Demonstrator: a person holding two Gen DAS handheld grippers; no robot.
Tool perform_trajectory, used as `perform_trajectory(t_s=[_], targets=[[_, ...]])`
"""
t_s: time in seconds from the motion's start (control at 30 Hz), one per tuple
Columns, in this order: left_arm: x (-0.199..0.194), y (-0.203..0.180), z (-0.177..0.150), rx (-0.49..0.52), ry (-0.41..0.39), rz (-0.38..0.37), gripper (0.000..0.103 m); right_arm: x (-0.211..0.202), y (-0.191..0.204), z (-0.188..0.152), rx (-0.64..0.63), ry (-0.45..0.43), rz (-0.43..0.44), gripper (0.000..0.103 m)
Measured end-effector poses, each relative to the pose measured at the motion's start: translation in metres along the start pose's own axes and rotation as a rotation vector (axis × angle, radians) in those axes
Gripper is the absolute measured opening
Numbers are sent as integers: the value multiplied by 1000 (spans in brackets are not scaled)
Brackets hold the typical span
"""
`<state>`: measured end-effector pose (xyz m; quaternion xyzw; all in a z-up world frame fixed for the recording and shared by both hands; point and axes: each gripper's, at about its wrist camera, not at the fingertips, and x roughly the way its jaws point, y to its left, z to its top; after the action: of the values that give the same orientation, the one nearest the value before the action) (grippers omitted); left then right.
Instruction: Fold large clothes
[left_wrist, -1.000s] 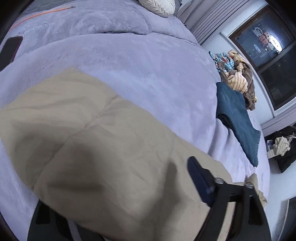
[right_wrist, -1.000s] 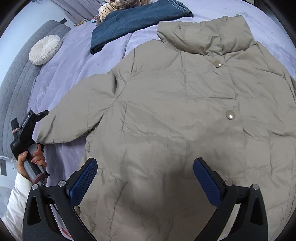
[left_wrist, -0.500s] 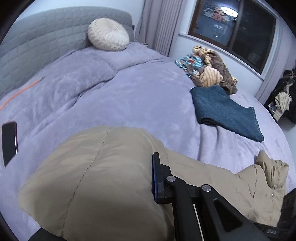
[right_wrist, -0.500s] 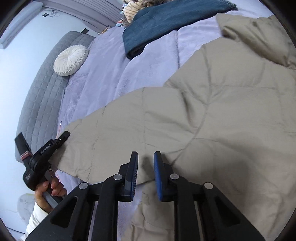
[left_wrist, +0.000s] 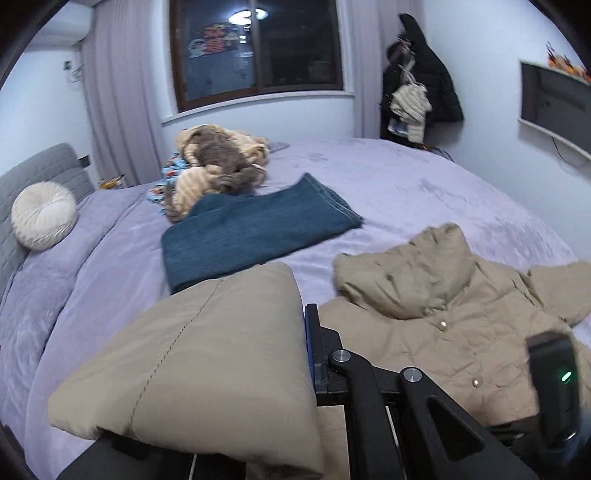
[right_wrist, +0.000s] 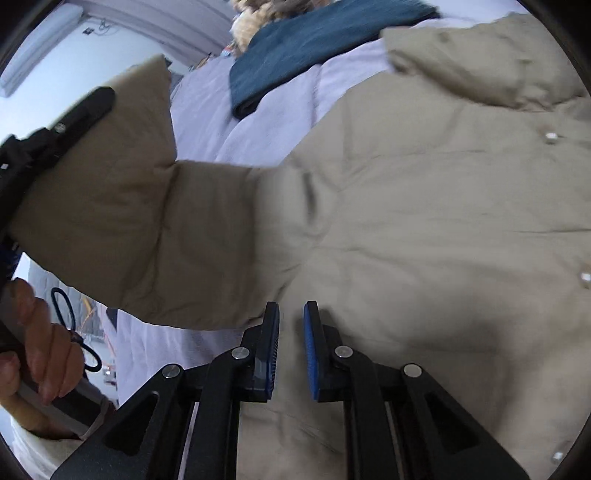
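Left tongs (right_wrist: 40, 147) clamp the beige puffer jacket (right_wrist: 424, 206) sleeve (left_wrist: 207, 354), raised above the bed (left_wrist: 424, 192). Right tongs (right_wrist: 291, 347), nearly closed, grip jacket fabric.

Jacket (left_wrist: 436, 332) quilted matt beige cloth; bed (left_wrist: 424, 184) cover plush lilac fleece; gripper (right_wrist: 290, 347) matt black plastic, ribbed blue pads (right_wrist: 309, 350).

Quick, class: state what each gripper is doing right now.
Left gripper: shut on the jacket sleeve, lifted.
Right gripper: nearly closed over the jacket body; whether it pinches fabric cannot be told.
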<state>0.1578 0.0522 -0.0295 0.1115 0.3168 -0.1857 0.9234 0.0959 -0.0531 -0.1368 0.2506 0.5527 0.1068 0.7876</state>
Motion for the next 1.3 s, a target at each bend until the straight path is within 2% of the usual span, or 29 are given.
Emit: perform_trajectory(t_s=[0.17,0.27,0.33,0.37,0.43,0.47,0.53,0.57,0.63,0.67,0.7,0.73,0.77,0.8,0.9,1.0,1.07,1.13,1.2,1.3], targets=[[50,-110,-27,235,103,-43,10,-66,-76,-4,94,-87,-131,15],[74,-147,-53,345,198,-55,10,-85,-107,-8,127,-96,-172,15],[81,-165,-69,410,222,-33,11,-92,-123,-12,161,-101,-170,15],[83,-170,-73,424,225,-27,16,-94,-129,-14,174,-105,-170,15],[78,-174,-77,424,225,-38,93,-97,-136,-14,195,-109,-165,15],[70,-175,-77,409,186,-22,103,-97,-141,-12,202,-107,-162,16],[54,-173,-77,407,138,-21,103,-93,-142,-3,209,-101,-160,16],[49,-171,-76,403,143,-32,103,-97,-148,-2,204,-98,-162,17],[33,-162,-76,371,142,-37,103,-100,-146,3,178,-96,-165,24],[25,-153,-75,352,138,-44,103,-105,-148,4,160,-98,-164,32],[16,-139,-75,324,131,-50,103,-108,-141,7,123,-104,-165,48],[6,-123,-74,284,123,-44,103,-110,-131,10,84,-113,-171,57],[-3,-108,-77,241,119,-30,103,-114,-119,10,35,-128,-175,72],[-9,-91,-78,194,122,-12,103,-116,-105,12,-24,-141,-176,80],[-18,-30,-92,4,188,47,103,-105,-50,13,-254,-132,-208,84],[-5,37,-107,-231,293,59,103,-73,1,8,-468,-94,-333,86],[12,82,-116,-431,341,-15,103,-47,29,3,-611,-93,-434,86],[33,116,-125,-614,363,-75,103,-27,44,2,-696,-96,-497,86],[55,134,-131,-736,379,-154,103,-6,52,9,-744,-112,-561,86],[86,137,-135,-832,414,-250,103,11,48,25,-736,-139,-650,86]])
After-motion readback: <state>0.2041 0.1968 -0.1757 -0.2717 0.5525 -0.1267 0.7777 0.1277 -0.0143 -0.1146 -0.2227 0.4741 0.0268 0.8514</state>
